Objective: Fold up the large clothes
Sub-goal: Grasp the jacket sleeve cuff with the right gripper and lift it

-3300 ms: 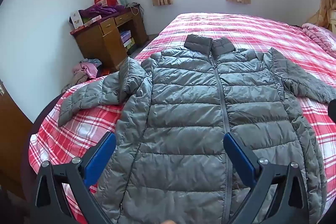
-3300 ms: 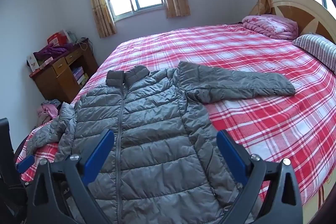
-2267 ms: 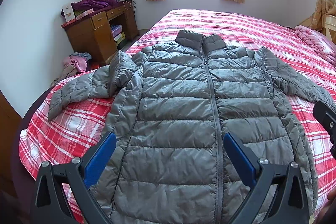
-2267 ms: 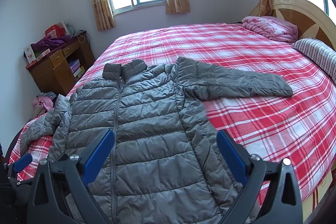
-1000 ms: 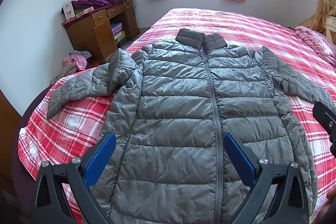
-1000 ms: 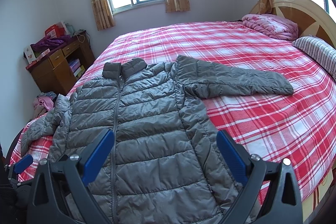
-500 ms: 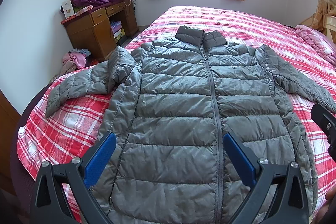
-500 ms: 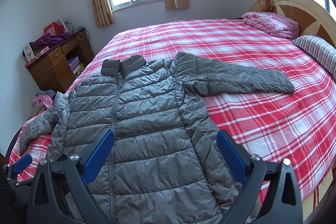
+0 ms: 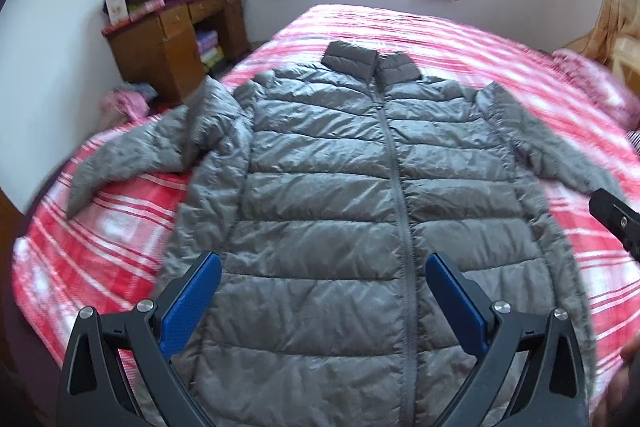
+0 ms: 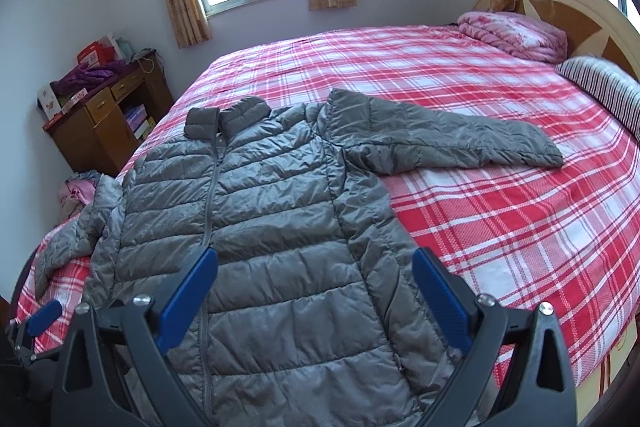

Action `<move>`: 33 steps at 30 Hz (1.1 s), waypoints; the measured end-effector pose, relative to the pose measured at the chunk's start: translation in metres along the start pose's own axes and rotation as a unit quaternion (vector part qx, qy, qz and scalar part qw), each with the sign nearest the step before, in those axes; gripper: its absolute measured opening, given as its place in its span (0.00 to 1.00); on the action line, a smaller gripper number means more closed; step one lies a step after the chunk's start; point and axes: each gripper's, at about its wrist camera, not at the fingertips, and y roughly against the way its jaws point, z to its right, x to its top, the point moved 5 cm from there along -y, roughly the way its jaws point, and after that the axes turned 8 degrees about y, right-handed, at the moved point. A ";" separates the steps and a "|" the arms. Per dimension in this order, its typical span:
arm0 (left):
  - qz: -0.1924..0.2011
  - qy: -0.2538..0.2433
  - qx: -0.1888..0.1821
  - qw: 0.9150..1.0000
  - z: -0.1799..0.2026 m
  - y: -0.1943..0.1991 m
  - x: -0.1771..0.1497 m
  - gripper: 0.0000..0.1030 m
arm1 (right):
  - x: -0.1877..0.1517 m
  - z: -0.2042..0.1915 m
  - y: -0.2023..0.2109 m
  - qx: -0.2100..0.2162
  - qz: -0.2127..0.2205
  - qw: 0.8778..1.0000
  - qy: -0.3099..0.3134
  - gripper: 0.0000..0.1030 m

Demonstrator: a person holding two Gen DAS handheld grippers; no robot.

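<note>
A grey quilted puffer jacket lies flat and zipped on the red plaid bed, collar towards the window, both sleeves spread out. It also shows in the right wrist view, with one sleeve stretched to the right. My left gripper is open and empty above the jacket's lower front. My right gripper is open and empty above the lower right side of the jacket. A black tip of the right gripper shows at the left wrist view's right edge.
A wooden desk with clutter stands at the left wall, with clothes on the floor beside it. A folded pink quilt, a striped pillow and the headboard are at the bed's far right.
Both grippers have moved a little forward over the jacket, which now looks slightly nearer. The jacket has not moved and both grippers stay open.
</note>
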 end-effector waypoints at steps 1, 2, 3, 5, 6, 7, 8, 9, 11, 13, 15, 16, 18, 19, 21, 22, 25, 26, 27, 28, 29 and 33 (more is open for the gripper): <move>-0.006 0.007 -0.010 1.000 -0.004 -0.004 0.003 0.99 | 0.002 0.005 -0.002 0.006 -0.002 1.000 -0.008 0.97; -0.007 0.010 -0.012 1.000 -0.006 -0.006 0.006 0.99 | 0.007 0.014 -0.006 0.017 -0.007 1.000 -0.021 0.97; -0.003 0.010 -0.002 1.000 -0.011 -0.011 0.013 0.99 | 0.011 0.025 -0.010 0.018 -0.009 0.999 -0.033 0.97; 0.011 -0.001 0.026 1.000 -0.019 -0.020 0.023 0.99 | 0.024 0.054 -0.017 0.009 -0.008 0.998 -0.055 0.97; 0.017 -0.008 0.039 0.999 -0.024 -0.025 0.029 0.99 | 0.029 0.066 -0.019 0.000 -0.005 0.998 -0.062 0.97; 0.022 -0.013 0.052 0.998 -0.028 -0.030 0.035 0.99 | 0.039 0.095 -0.024 -0.020 0.001 0.997 -0.079 0.97; 0.025 -0.016 0.064 0.998 -0.033 -0.036 0.040 0.99 | 0.046 0.118 -0.029 -0.037 0.005 0.995 -0.092 0.94; 0.028 -0.016 0.070 0.997 -0.037 -0.042 0.045 0.99 | 0.052 0.137 -0.032 -0.049 0.009 0.993 -0.103 0.90; 0.033 -0.010 0.074 0.997 -0.048 -0.051 0.053 0.99 | 0.062 0.194 -0.046 -0.082 0.013 0.987 -0.136 0.85; 0.037 0.006 0.077 0.996 -0.061 -0.067 0.059 0.99 | 0.064 0.255 -0.061 -0.120 0.013 0.975 -0.186 0.83; 0.044 0.014 0.083 0.996 -0.068 -0.080 0.061 0.99 | 0.057 0.301 -0.072 -0.150 0.013 0.960 -0.234 0.83; 0.041 0.016 0.087 0.995 -0.074 -0.088 0.061 0.99 | 0.051 0.325 -0.079 -0.164 0.009 0.950 -0.264 0.82; 0.034 0.021 0.093 0.995 -0.079 -0.103 0.058 0.99 | 0.040 0.357 -0.095 -0.181 -0.001 0.936 -0.303 0.80; 0.032 0.024 0.093 0.995 -0.081 -0.109 0.056 0.99 | 0.034 0.369 -0.106 -0.189 -0.013 0.931 -0.314 0.79; 0.027 0.031 0.093 0.995 -0.084 -0.120 0.052 0.99 | 0.028 0.374 -0.127 -0.190 -0.036 0.928 -0.318 0.73; 0.026 0.032 0.090 0.995 -0.082 -0.125 0.050 0.99 | 0.025 0.374 -0.142 -0.185 -0.054 0.929 -0.317 0.72; 0.028 0.026 0.089 0.995 -0.081 -0.138 0.041 0.99 | 0.032 0.362 -0.149 -0.236 -0.045 0.932 -0.272 0.57; 0.031 0.023 0.089 0.995 -0.081 -0.140 0.038 0.99 | 0.034 0.360 -0.152 -0.243 -0.051 0.934 -0.255 0.39; 0.035 0.022 0.089 0.995 -0.081 -0.141 0.035 0.99 | 0.034 0.358 -0.155 -0.249 -0.058 0.936 -0.243 0.30; 0.043 0.023 0.088 0.995 -0.081 -0.142 0.032 0.99 | 0.034 0.355 -0.158 -0.251 -0.064 0.937 -0.232 0.26; 0.047 0.025 0.088 0.995 -0.080 -0.142 0.031 0.99 | 0.035 0.360 -0.159 -0.248 -0.060 0.939 -0.232 0.20; 0.050 0.022 0.085 0.995 -0.079 -0.144 0.027 0.99 | 0.039 0.359 -0.156 -0.249 -0.055 0.943 -0.214 0.11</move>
